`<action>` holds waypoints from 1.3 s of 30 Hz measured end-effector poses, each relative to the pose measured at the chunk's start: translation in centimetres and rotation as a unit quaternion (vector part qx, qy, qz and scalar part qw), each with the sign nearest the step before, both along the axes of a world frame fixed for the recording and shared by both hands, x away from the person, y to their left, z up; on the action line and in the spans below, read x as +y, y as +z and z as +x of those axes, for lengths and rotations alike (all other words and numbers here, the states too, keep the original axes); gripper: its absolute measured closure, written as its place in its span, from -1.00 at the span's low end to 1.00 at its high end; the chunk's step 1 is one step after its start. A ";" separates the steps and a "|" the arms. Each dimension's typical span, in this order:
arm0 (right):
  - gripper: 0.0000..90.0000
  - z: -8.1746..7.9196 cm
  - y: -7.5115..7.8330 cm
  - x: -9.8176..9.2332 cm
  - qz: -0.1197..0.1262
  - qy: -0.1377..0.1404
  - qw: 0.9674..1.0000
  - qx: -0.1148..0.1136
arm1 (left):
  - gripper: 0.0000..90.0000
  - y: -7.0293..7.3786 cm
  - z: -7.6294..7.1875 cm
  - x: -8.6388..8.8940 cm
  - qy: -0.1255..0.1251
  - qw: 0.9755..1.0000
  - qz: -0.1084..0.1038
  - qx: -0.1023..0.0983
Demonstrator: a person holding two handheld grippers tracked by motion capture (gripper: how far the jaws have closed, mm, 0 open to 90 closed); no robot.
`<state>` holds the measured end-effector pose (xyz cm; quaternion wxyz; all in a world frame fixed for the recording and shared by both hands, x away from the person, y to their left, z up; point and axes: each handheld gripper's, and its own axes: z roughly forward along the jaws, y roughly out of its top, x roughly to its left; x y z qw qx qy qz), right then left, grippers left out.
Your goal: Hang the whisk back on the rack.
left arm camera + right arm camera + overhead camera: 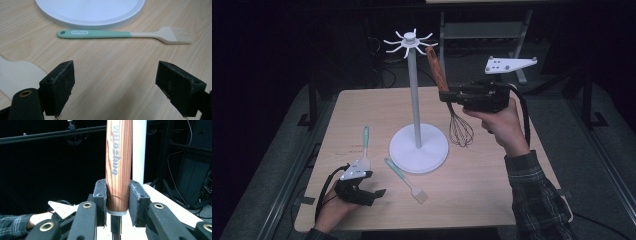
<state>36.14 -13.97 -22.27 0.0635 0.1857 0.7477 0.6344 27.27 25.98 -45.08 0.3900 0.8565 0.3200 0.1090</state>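
Note:
My right gripper (446, 95) is shut on the wooden handle (118, 167) of a whisk (460, 127), held upright above the table with the wire loops hanging down. The handle's top reaches near the hooks of a white utensil stand (416, 95), just to its right. The stand's pole (139, 150) rises right behind the handle. My left gripper (372, 196) rests open near the table's front left corner. In front of its jaws lies a teal-handled pastry brush (120, 34), beside the stand's round base (90, 13). A teal-handled spatula (365, 147) lies partly under that gripper.
The wooden table (492, 190) is bounded by dark floor and metal framing. A pale spatula blade (17, 75) shows at the left of the left gripper view. The person's other hand and sleeve (22, 221) appear low at the left of the right gripper view.

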 end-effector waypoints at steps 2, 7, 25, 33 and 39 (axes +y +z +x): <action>0.58 0.1 0.0 0.2 -0.001 0.001 1.000 0.000 | -0.66 0.0 0.0 0.0 0.000 1.000 -0.001 0.000; 0.58 0.4 0.0 0.6 -0.004 0.002 1.000 0.001 | -0.66 0.1 0.0 0.1 -0.003 1.000 0.002 -0.002; 0.57 2.0 -0.3 2.7 -0.030 -0.015 0.999 0.003 | -0.66 0.0 -0.1 0.0 0.003 1.000 -0.003 -0.001; 0.53 2.4 -0.7 3.7 -0.047 -0.022 0.999 -0.005 | -0.66 0.0 0.0 0.2 -0.001 1.000 0.001 0.000; 0.34 2.4 -0.8 3.7 -0.038 -0.022 0.999 -0.007 | -0.66 0.0 0.0 0.1 0.002 1.000 -0.003 0.001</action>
